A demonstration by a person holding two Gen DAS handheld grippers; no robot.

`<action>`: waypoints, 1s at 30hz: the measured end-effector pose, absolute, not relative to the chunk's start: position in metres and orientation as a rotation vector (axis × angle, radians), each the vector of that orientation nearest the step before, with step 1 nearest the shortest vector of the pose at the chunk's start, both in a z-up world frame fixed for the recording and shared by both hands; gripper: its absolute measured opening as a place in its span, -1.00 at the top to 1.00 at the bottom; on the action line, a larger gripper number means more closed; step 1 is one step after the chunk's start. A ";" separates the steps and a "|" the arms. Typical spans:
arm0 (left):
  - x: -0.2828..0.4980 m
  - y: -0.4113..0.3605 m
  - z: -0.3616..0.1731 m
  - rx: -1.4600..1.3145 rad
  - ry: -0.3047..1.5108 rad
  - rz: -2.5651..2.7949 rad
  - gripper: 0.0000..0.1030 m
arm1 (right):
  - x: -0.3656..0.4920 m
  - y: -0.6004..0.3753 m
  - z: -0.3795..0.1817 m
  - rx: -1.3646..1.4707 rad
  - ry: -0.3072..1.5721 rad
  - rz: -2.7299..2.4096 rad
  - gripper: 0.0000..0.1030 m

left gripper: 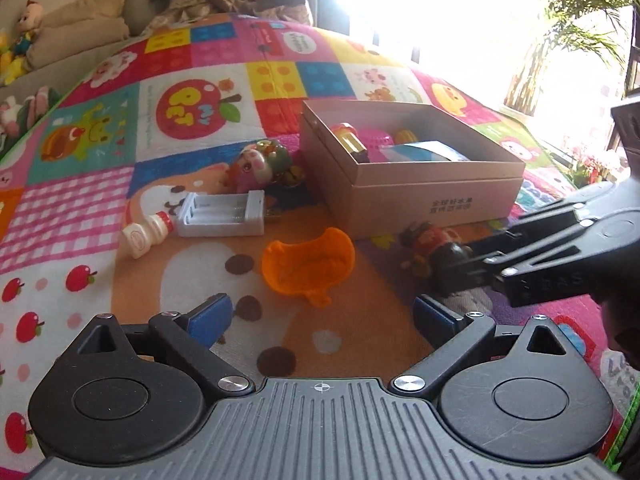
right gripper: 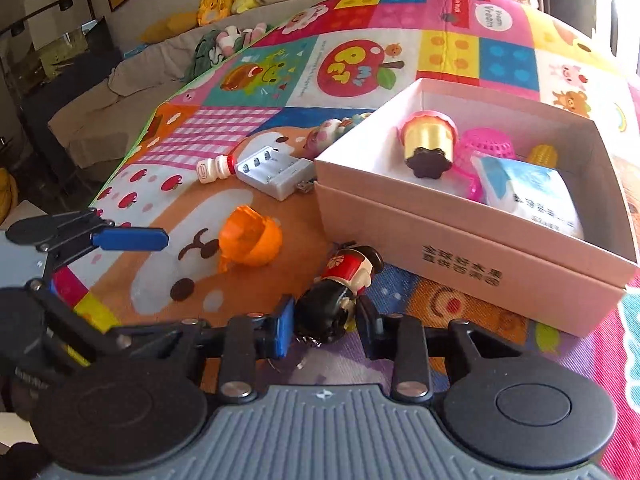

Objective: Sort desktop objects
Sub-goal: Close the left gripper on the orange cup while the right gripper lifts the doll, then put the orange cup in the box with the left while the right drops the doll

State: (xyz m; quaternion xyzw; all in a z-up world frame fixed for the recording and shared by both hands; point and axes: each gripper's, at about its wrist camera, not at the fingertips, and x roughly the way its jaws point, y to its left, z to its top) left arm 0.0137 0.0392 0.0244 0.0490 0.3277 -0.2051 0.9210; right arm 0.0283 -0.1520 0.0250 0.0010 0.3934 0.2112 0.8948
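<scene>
**A:** Where is the doll?

**B:** A small doll with black hair and a red top lies on the colourful play mat, just in front of the pink cardboard box. The right gripper has a finger on each side of its head; whether they are pressing it, I cannot tell.

**A:** And the other gripper?

**B:** The left gripper is spread wide, holding nothing, near an orange cup lying on its side. Beyond sit a white battery charger and a small bottle.
</scene>
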 end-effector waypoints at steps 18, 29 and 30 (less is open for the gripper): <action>0.054 0.015 0.010 0.028 0.709 -0.296 -0.29 | -0.029 -0.214 0.027 -0.035 0.736 0.226 -0.31; 0.003 0.002 0.019 0.117 0.709 -0.460 -0.29 | -0.007 -0.203 0.022 -0.057 0.785 0.220 0.14; -0.001 0.001 0.020 0.123 0.709 -0.468 -0.29 | -0.006 -0.203 0.022 -0.063 0.793 0.221 0.25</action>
